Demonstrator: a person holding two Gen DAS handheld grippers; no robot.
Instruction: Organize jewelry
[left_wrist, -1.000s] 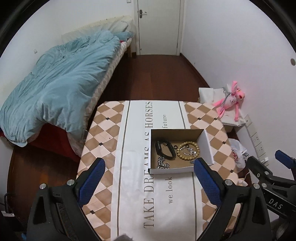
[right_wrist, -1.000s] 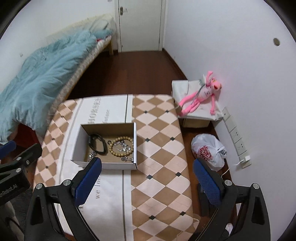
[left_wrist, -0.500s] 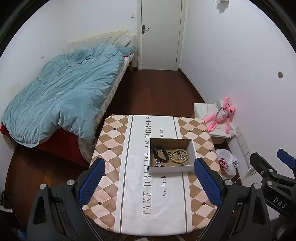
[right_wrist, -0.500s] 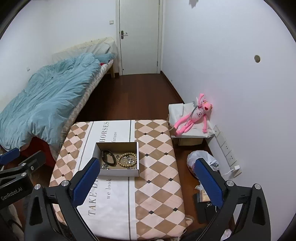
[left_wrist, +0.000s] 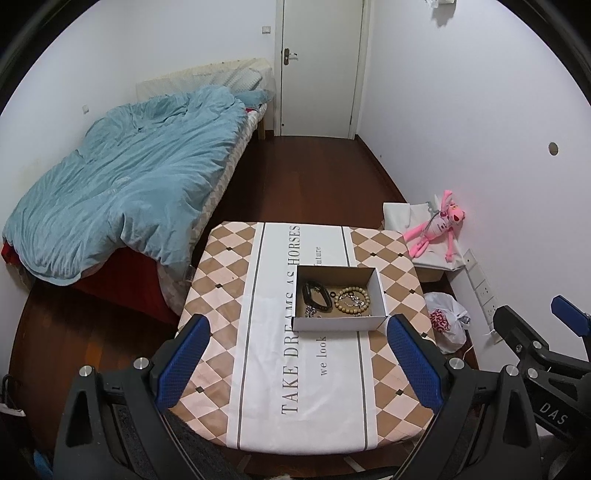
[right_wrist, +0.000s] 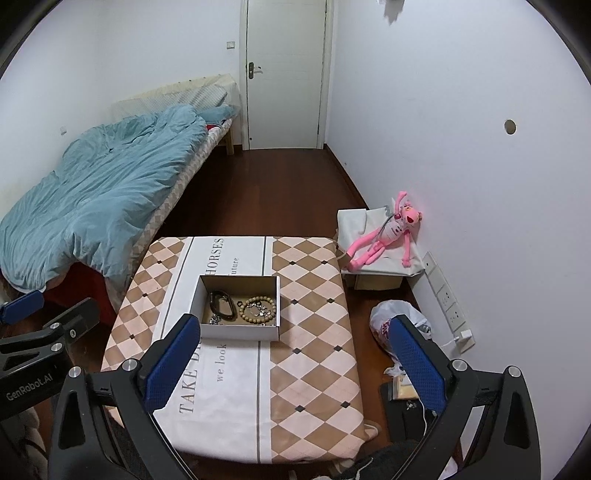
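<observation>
Left gripper held high, aimed forward and down, blue-padded fingers spread wide, nothing between. Right gripper alongside on right, same pose, fingers wide apart, nothing held.

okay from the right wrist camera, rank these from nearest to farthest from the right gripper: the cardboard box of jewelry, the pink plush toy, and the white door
1. cardboard box: on the table, just ahead of the right gripper, toward its left finger.
2. pink plush toy: farther back on the right, by the wall.
3. white door: at the far end of the room.
</observation>
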